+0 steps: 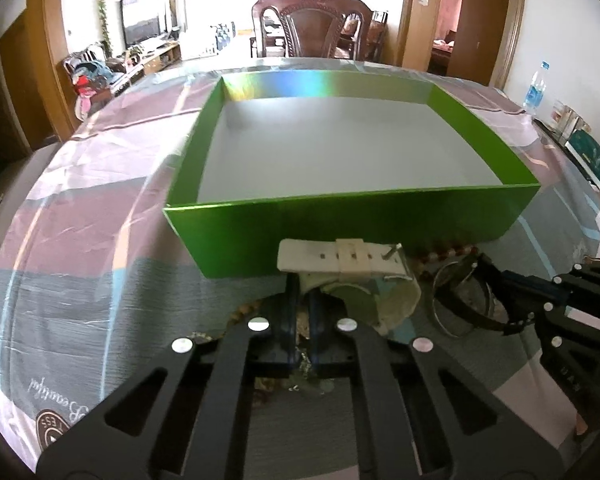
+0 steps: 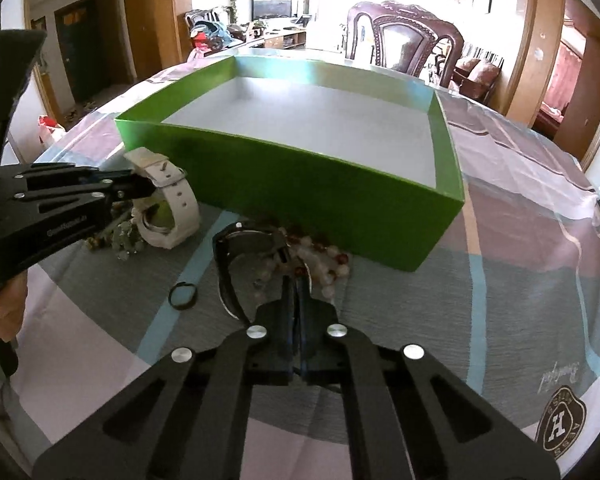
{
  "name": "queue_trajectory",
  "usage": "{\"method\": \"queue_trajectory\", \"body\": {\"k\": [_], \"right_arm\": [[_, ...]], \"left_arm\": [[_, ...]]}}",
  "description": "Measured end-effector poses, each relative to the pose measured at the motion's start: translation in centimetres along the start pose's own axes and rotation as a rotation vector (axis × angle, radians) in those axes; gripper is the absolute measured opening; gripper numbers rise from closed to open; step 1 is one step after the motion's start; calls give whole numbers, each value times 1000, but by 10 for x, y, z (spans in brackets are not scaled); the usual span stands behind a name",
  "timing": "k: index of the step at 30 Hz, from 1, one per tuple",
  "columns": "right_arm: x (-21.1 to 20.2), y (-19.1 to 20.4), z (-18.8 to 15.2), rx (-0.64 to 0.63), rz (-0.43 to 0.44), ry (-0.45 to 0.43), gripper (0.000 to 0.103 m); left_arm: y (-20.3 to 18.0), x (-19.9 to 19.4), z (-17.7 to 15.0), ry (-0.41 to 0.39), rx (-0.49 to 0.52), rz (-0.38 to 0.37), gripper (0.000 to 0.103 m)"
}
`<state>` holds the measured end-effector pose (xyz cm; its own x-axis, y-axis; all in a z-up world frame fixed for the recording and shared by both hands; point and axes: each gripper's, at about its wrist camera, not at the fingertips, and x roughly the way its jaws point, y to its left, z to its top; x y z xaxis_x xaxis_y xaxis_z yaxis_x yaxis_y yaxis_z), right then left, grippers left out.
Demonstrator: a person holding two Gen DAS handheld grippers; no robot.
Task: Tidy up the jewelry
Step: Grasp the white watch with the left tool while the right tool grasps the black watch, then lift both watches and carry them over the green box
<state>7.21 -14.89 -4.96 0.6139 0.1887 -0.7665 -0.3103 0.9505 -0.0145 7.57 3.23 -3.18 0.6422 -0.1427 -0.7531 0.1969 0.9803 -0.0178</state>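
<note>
An open green box (image 1: 348,236) with a white floor stands on the table; it also shows in the right wrist view (image 2: 300,184). My left gripper (image 1: 302,292) is shut on the strap of a white watch (image 1: 352,268), just in front of the box; the watch also shows from the right (image 2: 168,200). My right gripper (image 2: 298,284) is shut on a thin silver bangle (image 2: 306,276), beside a black watch (image 2: 244,256) and a pink and red bead bracelet (image 2: 324,258). From the left, the right gripper (image 1: 484,272) sits at the black watch (image 1: 464,304).
A green bead bracelet (image 2: 126,238) lies under the left gripper. A small black ring (image 2: 183,295) lies on the striped tablecloth (image 2: 520,280). A water bottle (image 1: 536,88) and packages (image 1: 588,152) stand at the table's far right. A dark wooden chair (image 1: 316,24) stands behind the table.
</note>
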Motion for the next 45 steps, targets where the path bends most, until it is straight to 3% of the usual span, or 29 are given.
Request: {"method": "queue_trajectory", "body": {"k": [21, 32, 45], "right_arm": [[13, 11, -2, -48, -28, 30, 3], [-15, -15, 6, 68, -47, -78, 2], [-53, -17, 21, 81, -12, -134, 3]], "left_arm": [[-5, 3, -3, 8, 28, 18, 8], [15, -24, 2, -75, -41, -5, 5], [7, -65, 18, -93, 7, -69, 5]]}}
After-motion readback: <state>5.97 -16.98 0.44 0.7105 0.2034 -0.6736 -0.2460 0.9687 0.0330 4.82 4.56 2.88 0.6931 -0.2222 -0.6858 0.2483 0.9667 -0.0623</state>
